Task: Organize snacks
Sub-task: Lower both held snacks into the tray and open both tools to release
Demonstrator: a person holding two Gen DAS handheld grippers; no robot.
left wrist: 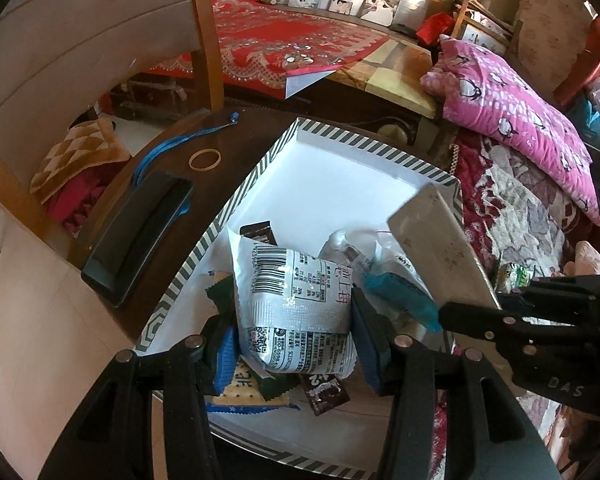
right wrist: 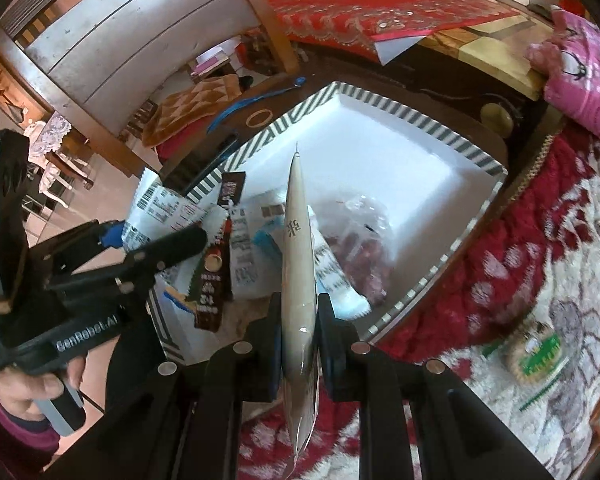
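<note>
A white box with a grey striped rim [left wrist: 328, 136] [right wrist: 380, 100] stands on a dark table and holds several snack packets. My left gripper [left wrist: 292, 328] is shut on a silver-white barcode packet [left wrist: 292, 300], held over the pile at the box's near end. My right gripper [right wrist: 299, 320] is shut on a flat beige packet [right wrist: 298, 248], seen edge-on in the right wrist view. That same beige packet [left wrist: 436, 252] shows as a flat sheet at the right of the left wrist view, over the box's right rim. Brown, green and blue packets [left wrist: 324, 392] lie beneath.
A black phone [left wrist: 140, 240], a rubber band [left wrist: 205, 159] and a blue lanyard [left wrist: 180, 142] lie on the table left of the box. A red floral blanket [right wrist: 500, 272] with a green packet [right wrist: 536, 352] lies to the right. A pink pillow [left wrist: 516, 120] sits behind.
</note>
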